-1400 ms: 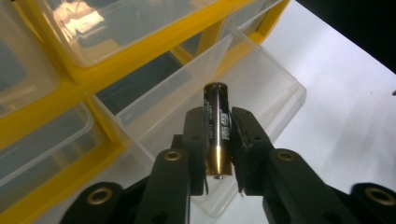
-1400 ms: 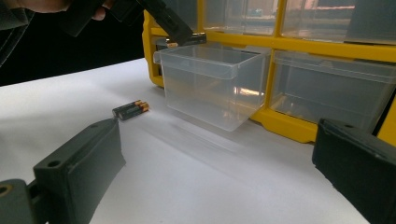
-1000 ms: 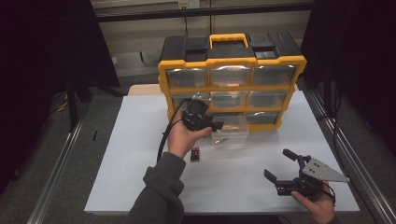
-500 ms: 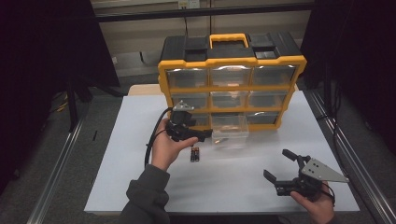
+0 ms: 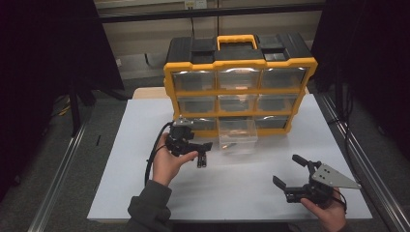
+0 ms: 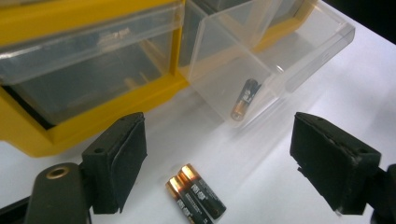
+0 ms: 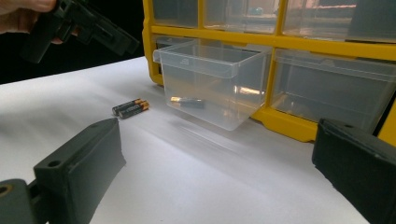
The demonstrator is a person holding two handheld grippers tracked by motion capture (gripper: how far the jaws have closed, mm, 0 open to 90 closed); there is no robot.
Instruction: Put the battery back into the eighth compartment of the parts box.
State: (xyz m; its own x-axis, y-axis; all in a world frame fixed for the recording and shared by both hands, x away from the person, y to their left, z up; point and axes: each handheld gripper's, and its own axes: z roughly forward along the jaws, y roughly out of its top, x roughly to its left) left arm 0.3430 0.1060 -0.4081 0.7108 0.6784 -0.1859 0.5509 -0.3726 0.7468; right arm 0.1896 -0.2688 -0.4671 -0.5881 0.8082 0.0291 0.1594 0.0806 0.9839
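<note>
Two black-and-copper batteries [image 6: 196, 196] lie side by side on the white table [image 5: 241, 193], also seen as the pair of batteries [image 5: 201, 162] [image 7: 130, 108]. My left gripper [image 5: 202, 151] [image 6: 217, 154] hovers just above them. Its jaws have just been opening, stand wide apart and hold nothing. The clear bottom-middle drawer [image 5: 237, 135] of the yellow organizer [image 5: 241, 92] is pulled out, with one battery [image 6: 243, 100] [image 7: 187, 101] inside. My right gripper [image 5: 290, 174] [image 7: 219, 158] rests open and empty near the table's front right.
The organizer stands at the back of the table with its other clear drawers pushed in. Metal rails [image 5: 58, 188] run along both sides of the table. Bare white table lies between the two grippers.
My left gripper has moved from over the open drawer to the left, toward the person and lower, above the two batteries, and its jaws have opened. The right gripper has stayed put.
</note>
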